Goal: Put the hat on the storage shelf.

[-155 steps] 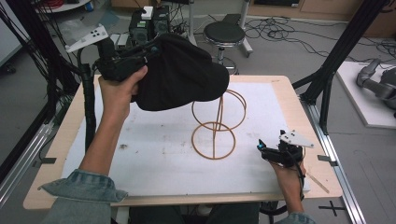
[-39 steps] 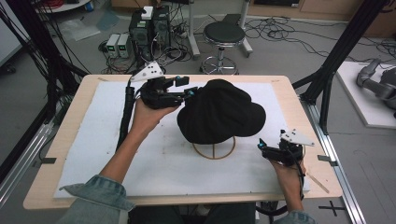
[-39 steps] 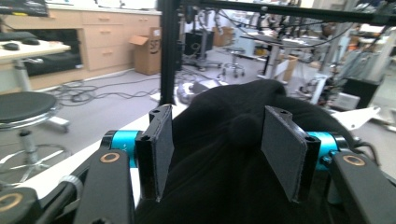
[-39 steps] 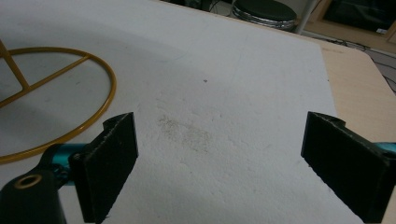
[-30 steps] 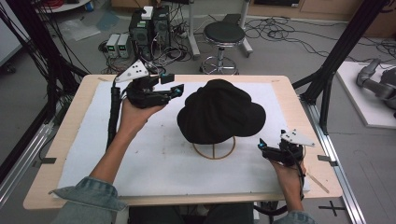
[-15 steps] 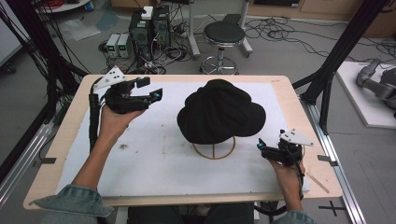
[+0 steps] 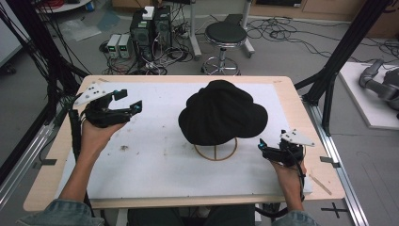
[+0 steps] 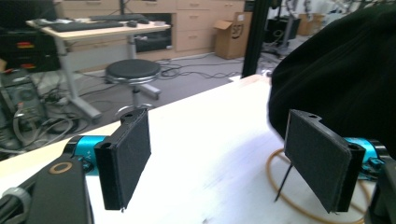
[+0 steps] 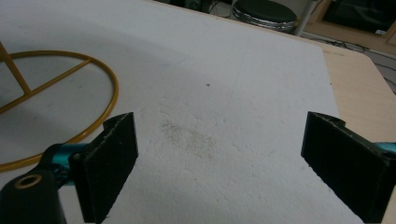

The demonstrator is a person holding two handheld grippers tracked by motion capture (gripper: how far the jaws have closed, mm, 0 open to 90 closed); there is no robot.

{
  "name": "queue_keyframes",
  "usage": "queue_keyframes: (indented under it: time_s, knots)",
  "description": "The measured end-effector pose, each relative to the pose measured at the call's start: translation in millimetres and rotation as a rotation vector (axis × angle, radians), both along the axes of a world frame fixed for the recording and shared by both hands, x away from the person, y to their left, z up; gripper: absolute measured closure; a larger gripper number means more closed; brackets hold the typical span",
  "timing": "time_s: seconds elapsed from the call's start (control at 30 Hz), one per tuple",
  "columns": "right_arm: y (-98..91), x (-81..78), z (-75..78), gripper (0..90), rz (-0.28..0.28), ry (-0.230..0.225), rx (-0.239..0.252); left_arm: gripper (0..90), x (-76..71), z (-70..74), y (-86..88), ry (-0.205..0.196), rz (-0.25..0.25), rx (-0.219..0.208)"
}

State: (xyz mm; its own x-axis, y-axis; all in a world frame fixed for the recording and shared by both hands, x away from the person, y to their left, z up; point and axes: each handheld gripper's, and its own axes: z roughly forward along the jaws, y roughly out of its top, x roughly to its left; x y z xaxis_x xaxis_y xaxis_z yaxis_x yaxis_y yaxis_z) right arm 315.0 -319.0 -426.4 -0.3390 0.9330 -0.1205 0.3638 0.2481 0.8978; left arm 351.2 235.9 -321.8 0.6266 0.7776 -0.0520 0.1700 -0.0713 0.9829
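A black hat rests on a gold wire stand in the middle of the table. My left gripper hovers over the table's left part, well apart from the hat. Its jaws have just been opening and hold nothing. In the left gripper view its pads stand wide apart, with the hat and the stand's ring off to the right. My right gripper rests open near the stand's base at the front right. In its own view the jaws frame bare mat beside the ring.
A white mat covers the wooden table. Behind the table stand a black stool and computer boxes among cables. Black frame posts rise at both sides.
The hat, once held over the stand by my left gripper, now sits on it. My left hand has drawn away leftward and lower, its jaws spreading. The right hand has kept still.
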Motion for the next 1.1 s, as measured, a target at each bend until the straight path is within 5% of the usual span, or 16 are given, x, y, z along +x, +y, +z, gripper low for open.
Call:
queue_keyframes:
  time_s: [0.43, 0.77, 1.1]
  knots:
    - [1.1, 0.8, 0.7, 10.6, -0.006, -0.008, 0.005, 23.1, -14.5, -40.9, 45.1, 0.036, 0.092, -0.019]
    - [1.6, 1.3, 1.3, 10.6, -0.004, -0.009, 0.002, 23.1, -27.0, -69.4, 58.1, 0.027, 0.128, 0.051]
    - [1.6, 1.3, 1.4, 10.6, -0.009, -0.011, 0.004, 23.1, -29.7, -83.4, 64.9, 0.044, 0.147, 0.068]
